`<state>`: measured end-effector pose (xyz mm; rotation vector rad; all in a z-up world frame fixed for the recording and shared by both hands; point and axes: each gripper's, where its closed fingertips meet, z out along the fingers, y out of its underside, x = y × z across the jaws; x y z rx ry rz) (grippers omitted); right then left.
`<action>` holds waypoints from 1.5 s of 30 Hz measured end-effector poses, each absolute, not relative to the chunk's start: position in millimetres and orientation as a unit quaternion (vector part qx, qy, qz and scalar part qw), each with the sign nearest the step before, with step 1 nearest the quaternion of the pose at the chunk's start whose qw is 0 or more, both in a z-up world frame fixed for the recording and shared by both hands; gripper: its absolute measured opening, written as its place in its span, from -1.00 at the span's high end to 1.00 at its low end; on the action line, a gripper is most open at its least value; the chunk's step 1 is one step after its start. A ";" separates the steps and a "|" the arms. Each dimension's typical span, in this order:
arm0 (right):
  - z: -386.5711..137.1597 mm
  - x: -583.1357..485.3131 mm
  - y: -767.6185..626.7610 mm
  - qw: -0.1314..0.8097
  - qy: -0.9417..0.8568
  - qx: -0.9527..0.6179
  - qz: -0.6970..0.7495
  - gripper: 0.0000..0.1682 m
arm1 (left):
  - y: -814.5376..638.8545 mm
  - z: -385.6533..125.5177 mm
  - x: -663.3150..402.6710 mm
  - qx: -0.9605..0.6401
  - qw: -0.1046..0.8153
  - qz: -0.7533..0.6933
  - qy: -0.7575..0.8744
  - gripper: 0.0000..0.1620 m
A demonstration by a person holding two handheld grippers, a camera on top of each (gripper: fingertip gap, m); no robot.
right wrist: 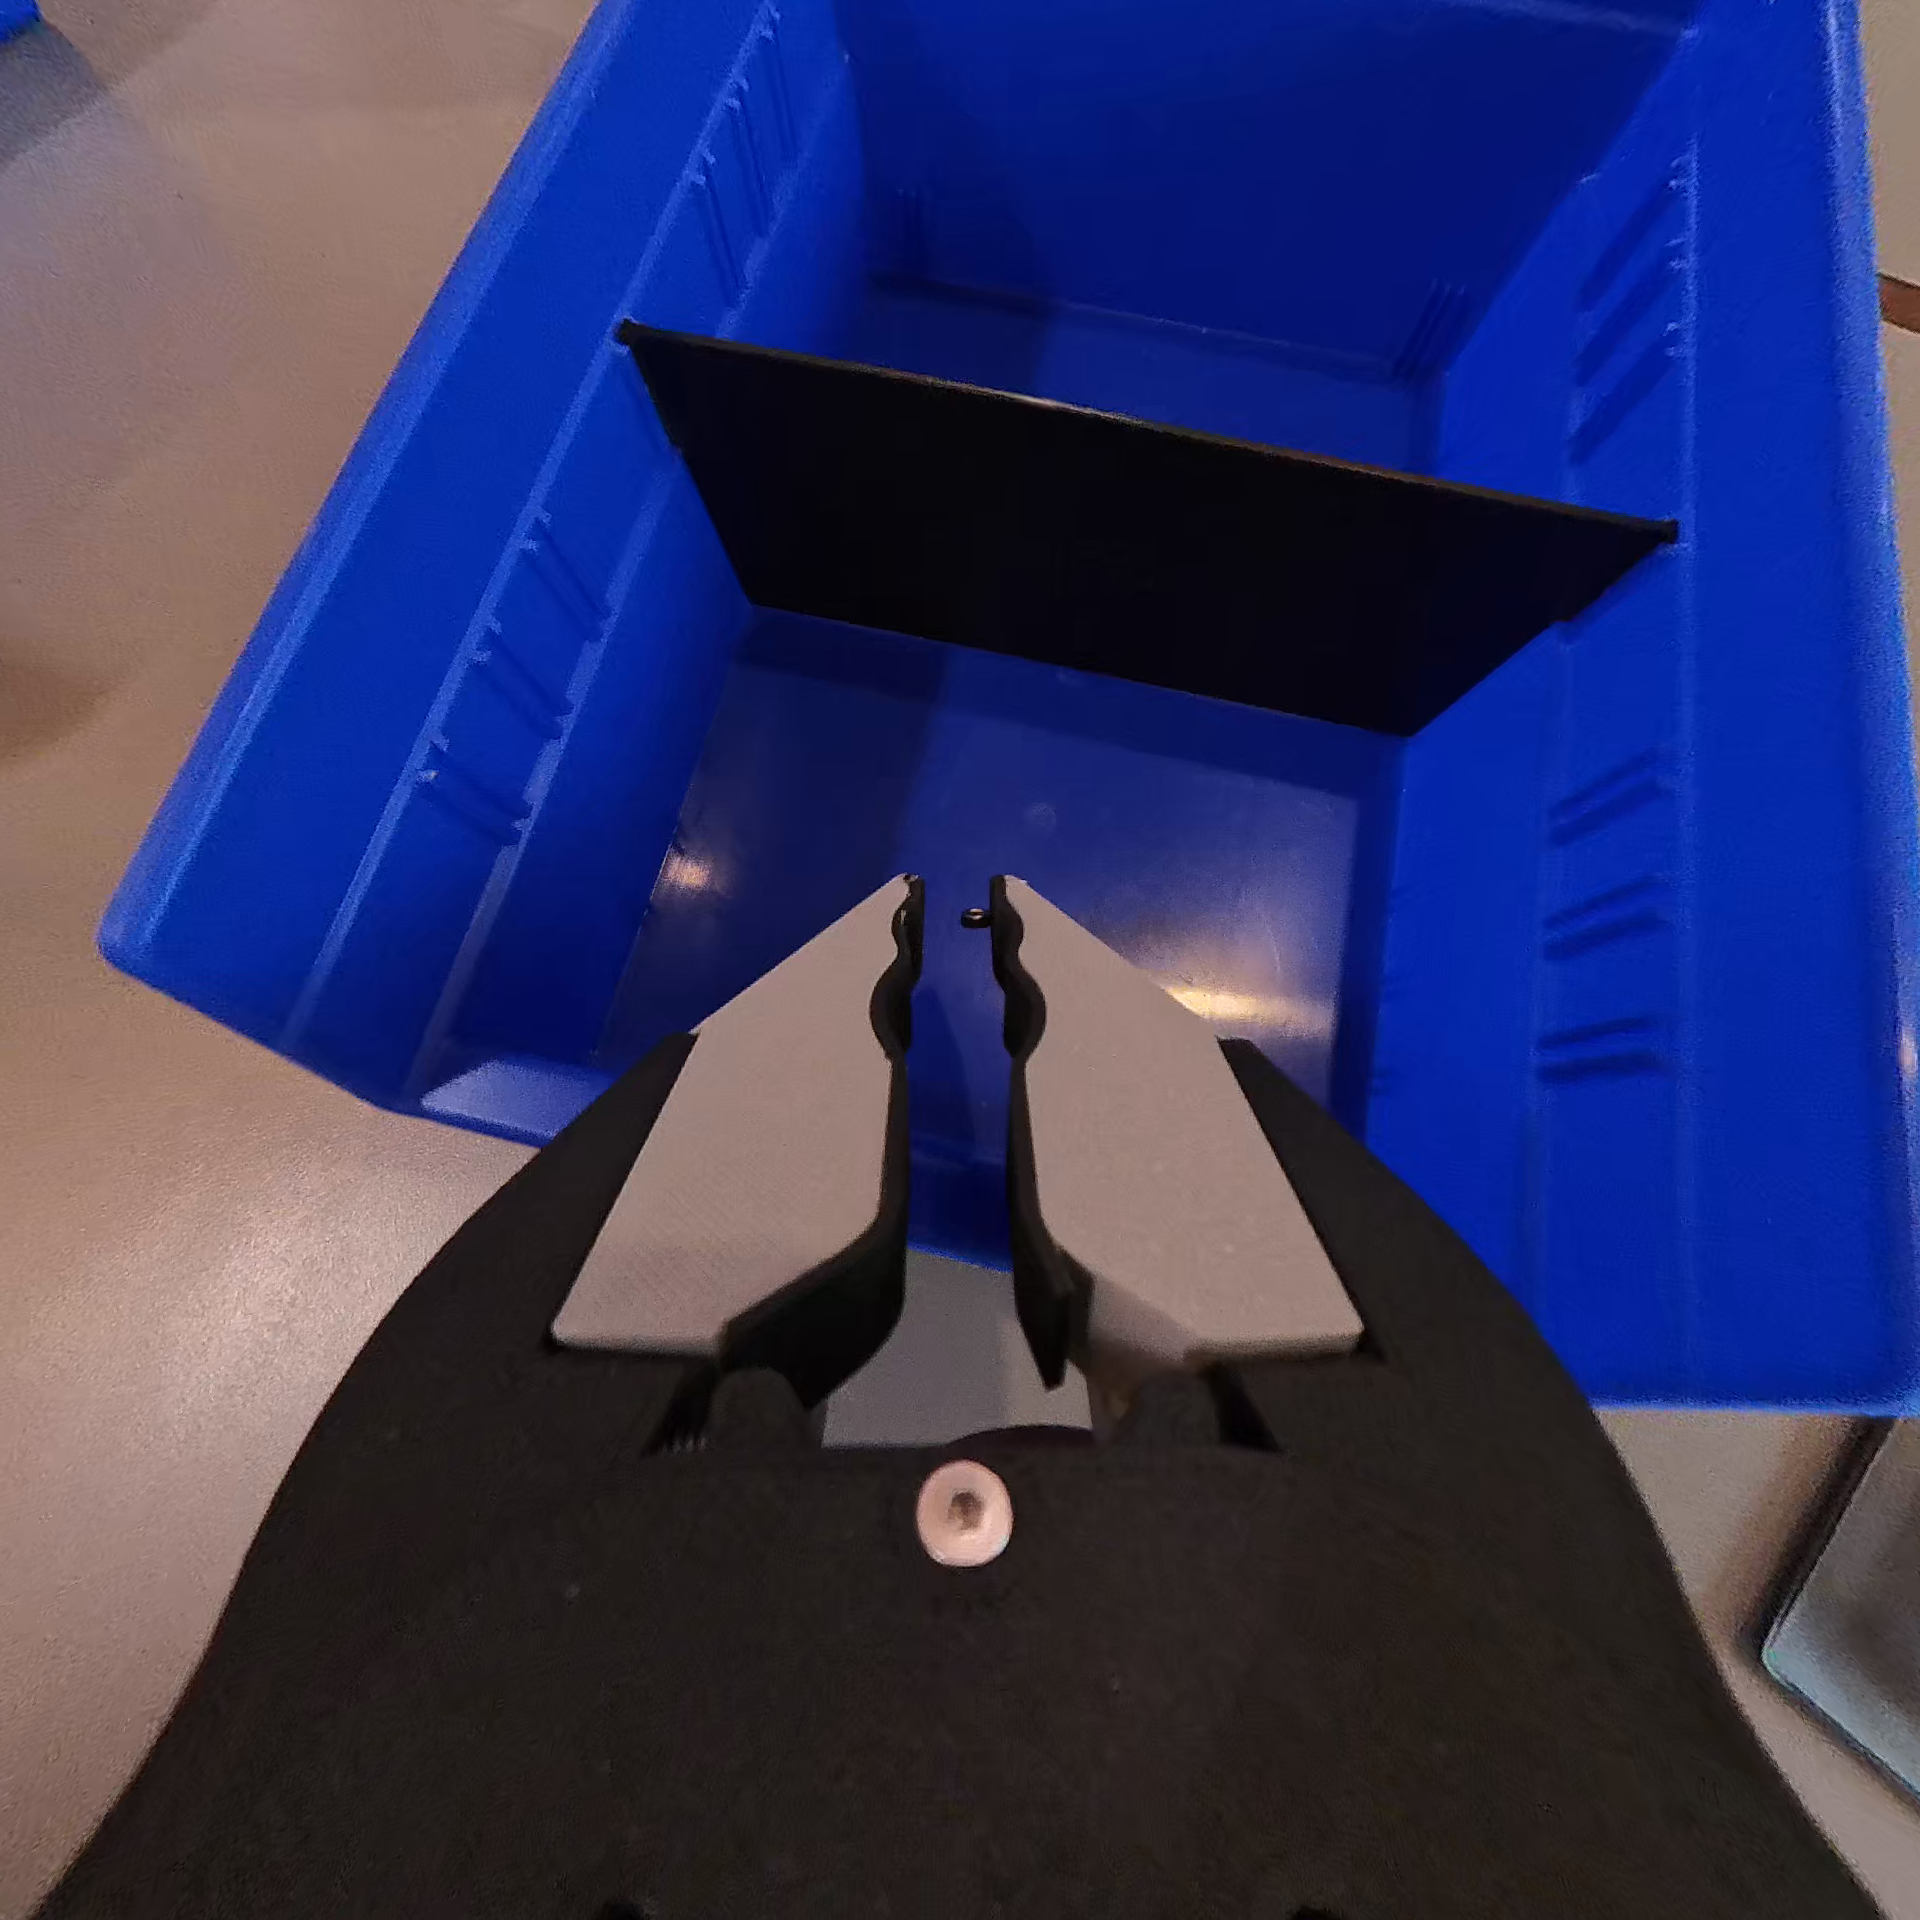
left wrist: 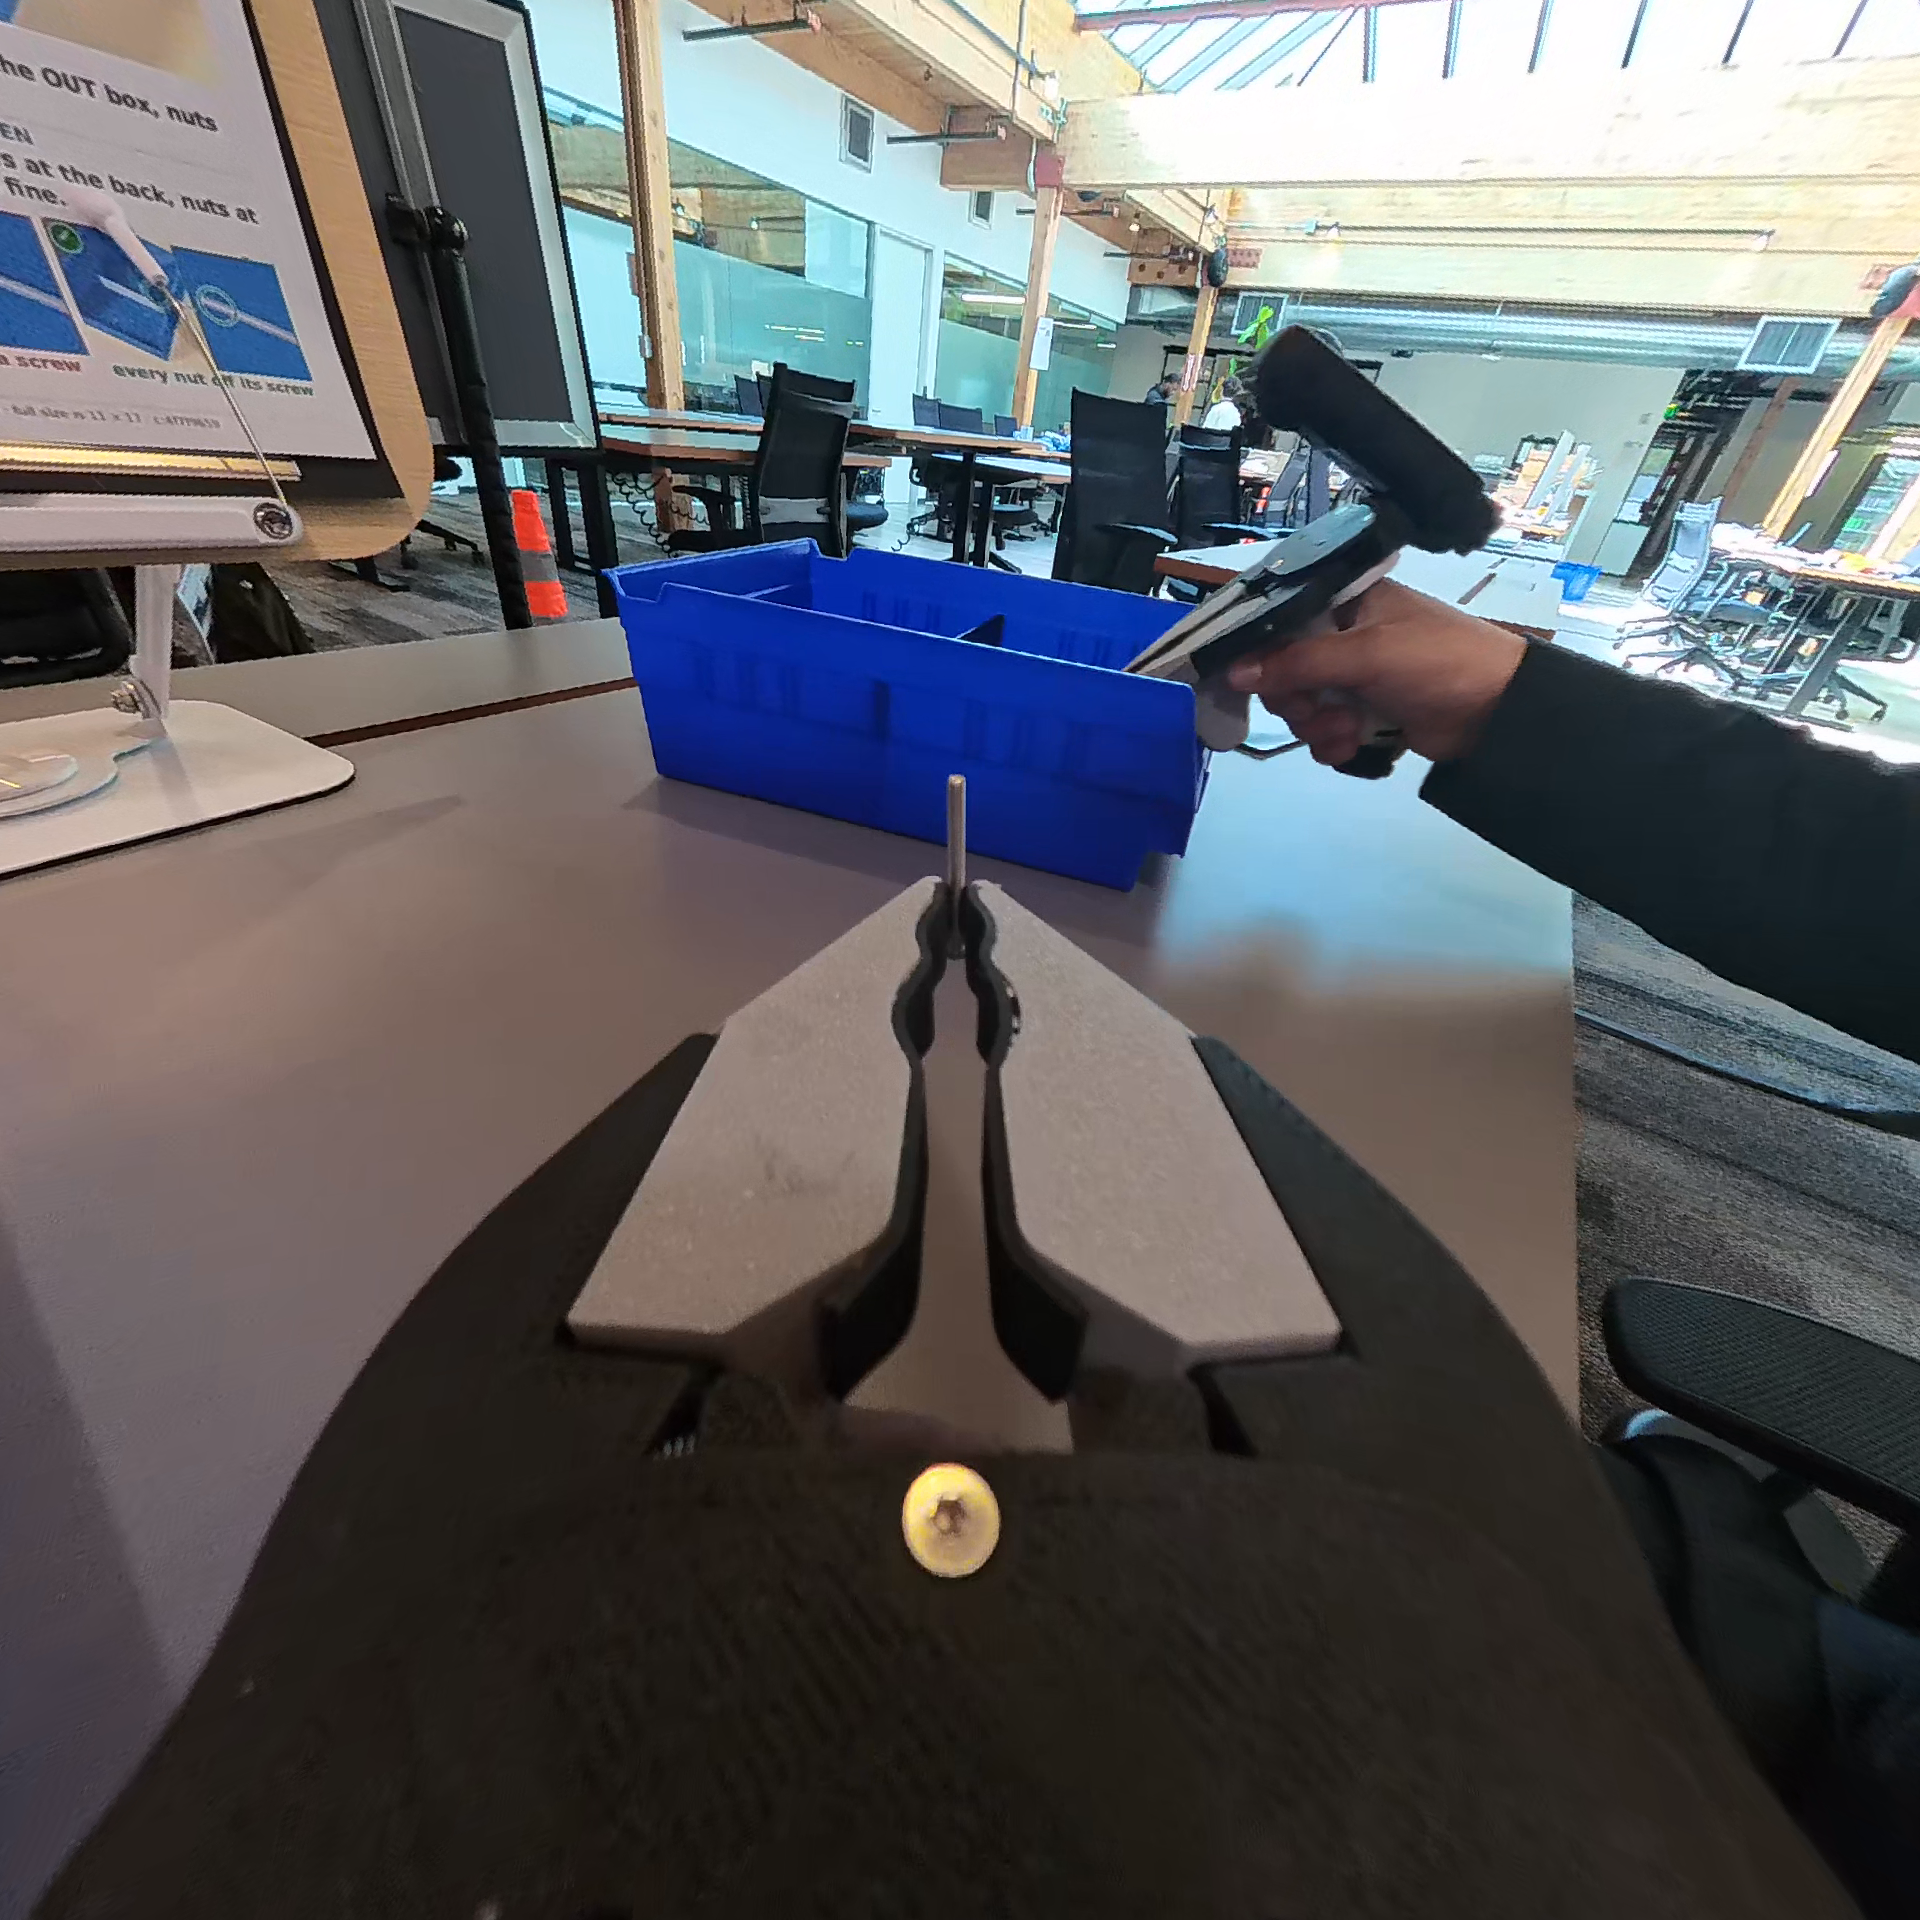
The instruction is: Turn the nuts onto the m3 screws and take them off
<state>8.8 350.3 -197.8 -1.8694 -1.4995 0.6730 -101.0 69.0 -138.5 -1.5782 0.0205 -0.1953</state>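
Left gripper [left wrist: 957, 902] clamped on upright m3 screw [left wrist: 956, 831]. Right gripper [right wrist: 954, 896] narrowly parted over blue bin [right wrist: 343, 644], tiny nut [right wrist: 972, 915] at one fingertip. Unthreading apparently done; next: drop nut.

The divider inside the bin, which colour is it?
Black; the divider in the blue bin shows best in the right wrist view.

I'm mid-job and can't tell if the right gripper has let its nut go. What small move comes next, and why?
Probably shake or tap the right gripper lightly over the blue bin. Its jaws stand apart, yet a tiny dark nut seems to cling to one fingertip above the near compartment. The left gripper is clamped on the bare screw, so that can wait.
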 end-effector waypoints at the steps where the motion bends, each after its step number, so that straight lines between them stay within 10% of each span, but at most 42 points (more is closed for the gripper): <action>1: -197.5 10.0 350.5 0.322 -0.570 -0.710 0.258 0.88 | 69.1 -138.6 -100.9 -0.709 0.700 -0.088 0.009 1.00; 21: -85.1 -5.7 220.1 0.410 -0.559 -0.568 0.443 0.86 | 70.2 -140.7 -93.6 -0.714 0.694 -0.086 0.032 1.00; 45: -127.4 -104.6 51.8 0.318 -0.623 -0.464 0.543 1.00 | 69.9 -140.6 -89.7 -0.715 0.694 -0.073 0.042 0.95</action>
